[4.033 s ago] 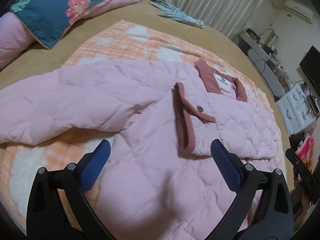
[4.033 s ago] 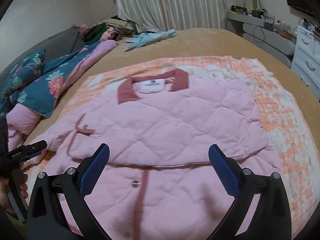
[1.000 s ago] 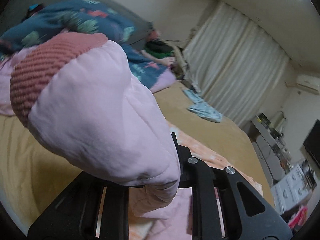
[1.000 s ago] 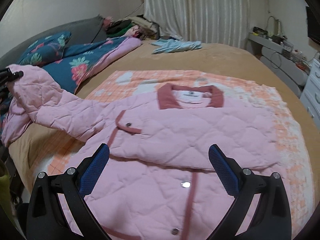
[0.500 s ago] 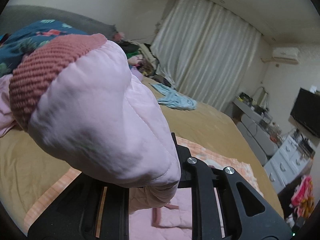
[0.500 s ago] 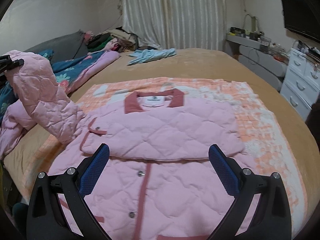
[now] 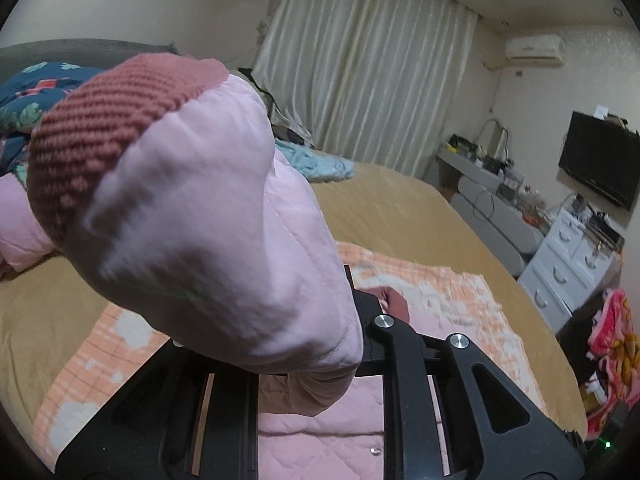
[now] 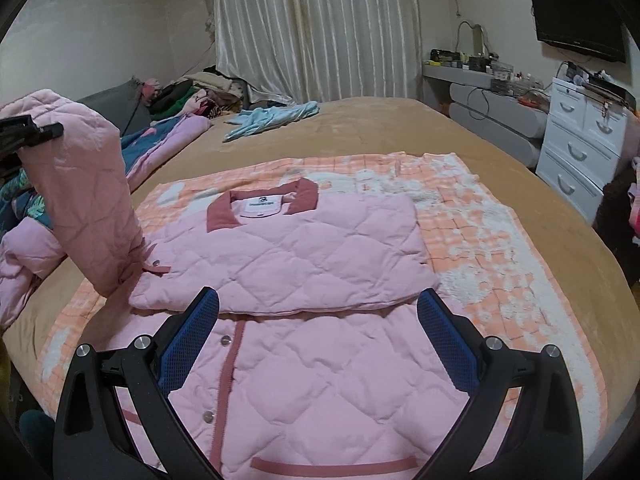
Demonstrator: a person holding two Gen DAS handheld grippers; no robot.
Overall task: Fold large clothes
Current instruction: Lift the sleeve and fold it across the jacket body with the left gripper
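The bed (image 8: pixel 400 128) carries an orange checked blanket (image 8: pixel 472 240), and the pink quilted jacket (image 8: pixel 312 360) lies on that, front up, collar toward the curtains. One sleeve is already folded across the chest. I hold the other sleeve (image 8: pixel 80 192) raised off the bed at the left side; my left gripper (image 8: pixel 24 136) is clamped on it near the knitted cuff (image 7: pixel 112 128), which fills the left wrist view. My right gripper (image 8: pixel 316 344) hovers above the jacket's button line, jaws spread, holding nothing. Risk noted: the padded sleeve is bulky and slick, so it may slip from the pinch, or drag the body askew, as nothing pins it
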